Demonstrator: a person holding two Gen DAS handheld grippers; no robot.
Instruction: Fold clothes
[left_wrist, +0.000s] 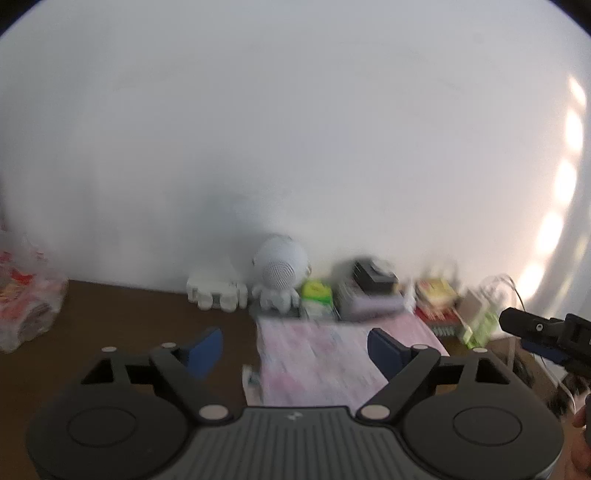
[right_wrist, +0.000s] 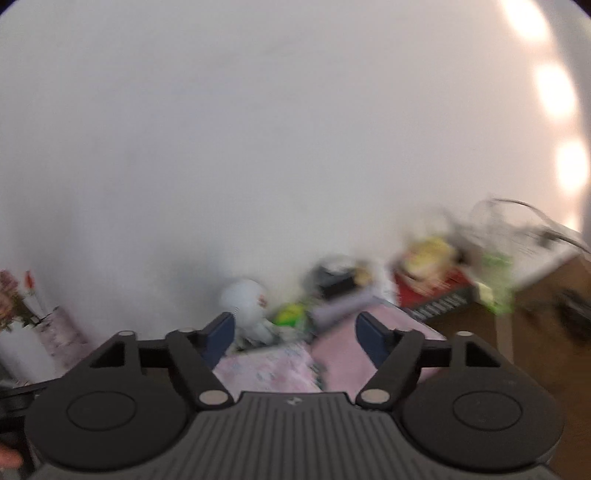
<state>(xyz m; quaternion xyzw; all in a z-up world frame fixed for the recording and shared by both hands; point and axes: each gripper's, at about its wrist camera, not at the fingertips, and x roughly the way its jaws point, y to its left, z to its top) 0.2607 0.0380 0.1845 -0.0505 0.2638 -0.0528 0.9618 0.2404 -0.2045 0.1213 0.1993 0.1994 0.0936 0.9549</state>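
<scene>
A pink patterned garment (left_wrist: 321, 358) lies on the brown table (left_wrist: 147, 321), ahead of my left gripper (left_wrist: 295, 347), which is open and empty above it. In the right wrist view the same pink garment (right_wrist: 295, 362) lies below my right gripper (right_wrist: 295, 332), also open and empty. The right gripper shows in the left wrist view (left_wrist: 546, 332) at the right edge. Both views are blurred.
Against the white wall stand a white round-headed robot figure (left_wrist: 279, 277), a white toy hand (left_wrist: 216, 291), a green item (left_wrist: 316, 293), a grey box stack (left_wrist: 365, 291) and red-yellow packages (left_wrist: 439, 299). A plastic snack bag (left_wrist: 26, 295) sits at left. A white vase with flowers (right_wrist: 18, 332) stands at left.
</scene>
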